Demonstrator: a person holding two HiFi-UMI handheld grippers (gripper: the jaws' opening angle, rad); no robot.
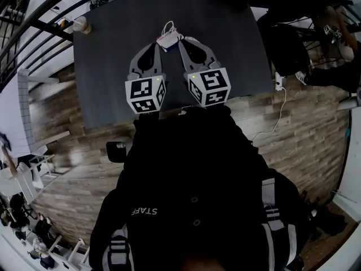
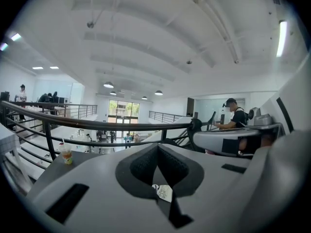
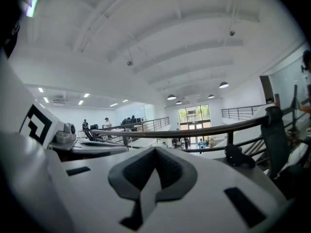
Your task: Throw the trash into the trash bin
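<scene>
**A:** Is the trash picked up?

**B:** Yes. The left gripper (image 1: 160, 42) has its fingers (image 2: 141, 165) pinching the trash (image 1: 169, 38), a small pale scrap with a loop, held clear above the desk (image 1: 101, 66).

**A:** And the right gripper (image 1: 181, 42)?

**B:** Its fingers are pressed together, with the tips just beside the scrap. Nothing shows between them.

**A:** What lies farther off?

**B:** A cup (image 1: 82, 24) at the desk's far left corner, then a railing (image 2: 97, 125).

**A:** Any bin?

**B:** None in view. So the pickup looks done, while the carry to the bin and the drop are left.
</scene>
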